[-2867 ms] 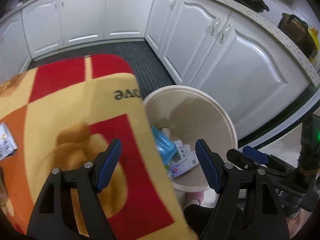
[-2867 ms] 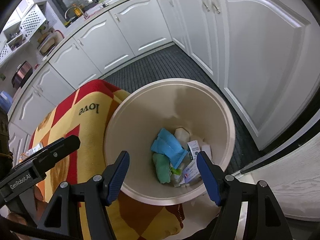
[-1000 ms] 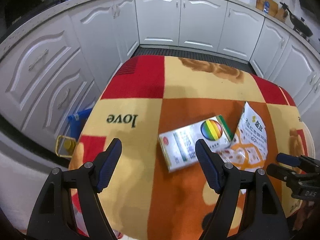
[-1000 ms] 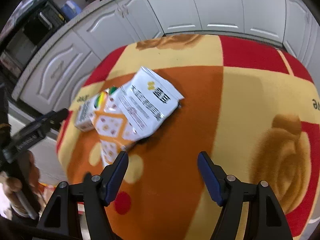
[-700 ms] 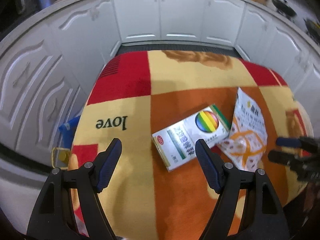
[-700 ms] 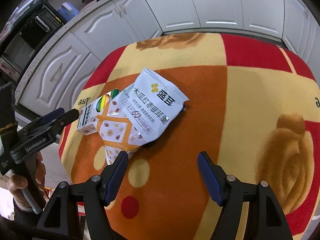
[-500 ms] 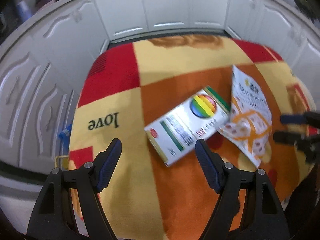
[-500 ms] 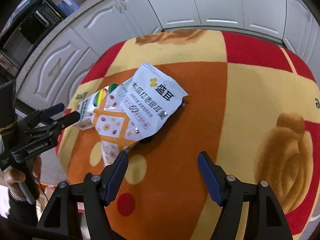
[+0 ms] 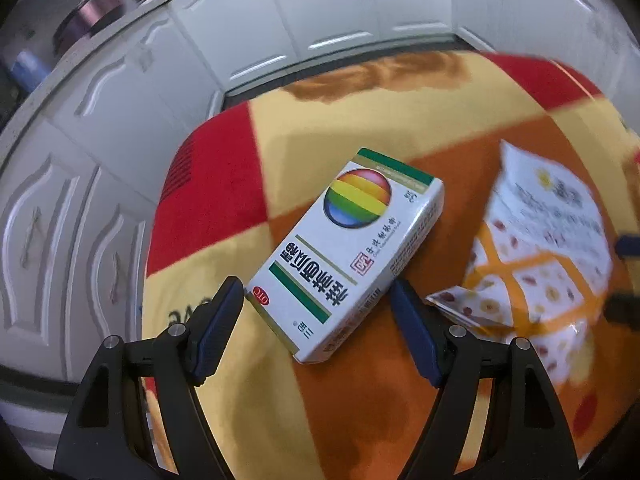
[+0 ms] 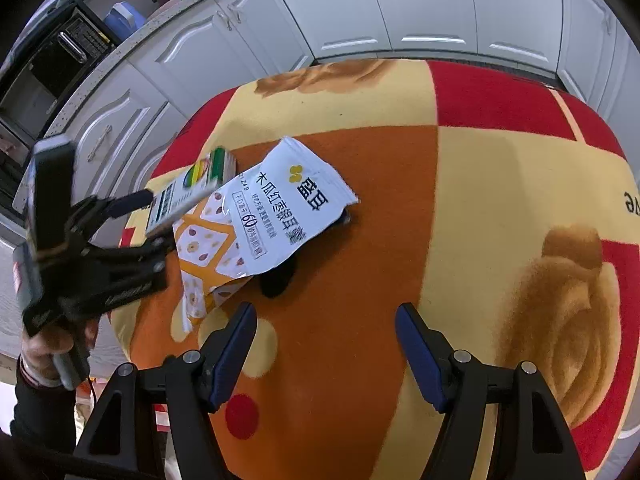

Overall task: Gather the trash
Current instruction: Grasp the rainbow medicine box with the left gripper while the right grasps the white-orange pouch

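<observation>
On the red, yellow and orange blanket (image 10: 472,208) covering the table, a white medicine box (image 9: 344,254) with a rainbow sphere lies flat, its near end between the blue pads of the left gripper (image 9: 316,300), whose jaws stand wide apart and grip nothing. Just beside the box, a white and orange snack pouch (image 10: 264,224) lies crumpled, one edge overlapping it. Nearer the table's front, the right gripper (image 10: 326,328) hovers over bare blanket, spread wide and empty.

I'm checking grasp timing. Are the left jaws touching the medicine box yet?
Cannot tell. In the left wrist view the open left gripper straddles the medicine box, but no gap or contact shows plainly.
</observation>
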Demonstrator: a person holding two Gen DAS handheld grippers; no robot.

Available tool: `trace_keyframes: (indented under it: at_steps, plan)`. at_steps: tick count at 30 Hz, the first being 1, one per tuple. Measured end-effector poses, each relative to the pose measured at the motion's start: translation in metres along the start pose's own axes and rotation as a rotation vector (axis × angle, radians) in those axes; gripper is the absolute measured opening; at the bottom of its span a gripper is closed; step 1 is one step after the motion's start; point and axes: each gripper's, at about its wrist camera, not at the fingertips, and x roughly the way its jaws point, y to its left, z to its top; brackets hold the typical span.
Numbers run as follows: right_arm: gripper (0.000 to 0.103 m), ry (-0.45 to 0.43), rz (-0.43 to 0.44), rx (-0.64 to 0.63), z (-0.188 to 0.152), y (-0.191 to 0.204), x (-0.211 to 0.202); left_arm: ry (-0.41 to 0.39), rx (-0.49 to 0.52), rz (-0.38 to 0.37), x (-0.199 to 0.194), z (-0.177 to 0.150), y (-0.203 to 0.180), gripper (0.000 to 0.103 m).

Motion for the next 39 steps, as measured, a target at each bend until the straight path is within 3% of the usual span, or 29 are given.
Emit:
trace_keyframes:
  at_steps: [5, 9, 13, 17, 21, 27, 30, 39]
  plan:
    - [0.070, -0.007, -0.028, -0.007, 0.019, 0.004, 0.012, 0.008, -0.157, -0.058, 0.000, 0.004, 0.027, 0.075]
    - [0.070, -0.042, -0.031, -0.023, 0.049, 0.010, 0.021, -0.018, -0.153, -0.086, -0.015, -0.004, 0.031, 0.075]
    - [0.069, -0.079, -0.126, -0.003, 0.069, 0.000, 0.021, -0.050, -0.139, -0.086, -0.031, -0.011, 0.034, 0.075]
    - [0.070, -0.094, -0.139, 0.065, 0.064, -0.024, 0.004, -0.059, -0.141, -0.093, -0.034, -0.010, 0.038, 0.075]
    - [0.070, -0.084, -0.072, 0.108, 0.057, -0.026, -0.004, -0.043, -0.169, -0.115, -0.029, -0.006, 0.043, 0.075]
    - [0.078, -0.082, 0.050, 0.109, 0.065, 0.012, -0.002, -0.043, -0.201, -0.115, -0.036, -0.019, 0.057, 0.075]
    - [0.084, -0.067, 0.036, 0.088, 0.075, 0.037, 0.011, -0.045, -0.220, -0.116, -0.040, -0.024, 0.068, 0.075]
    - [0.084, 0.054, -0.066, -0.002, 0.091, 0.083, 0.065, -0.063, -0.262, -0.154, -0.046, -0.033, 0.084, 0.075]
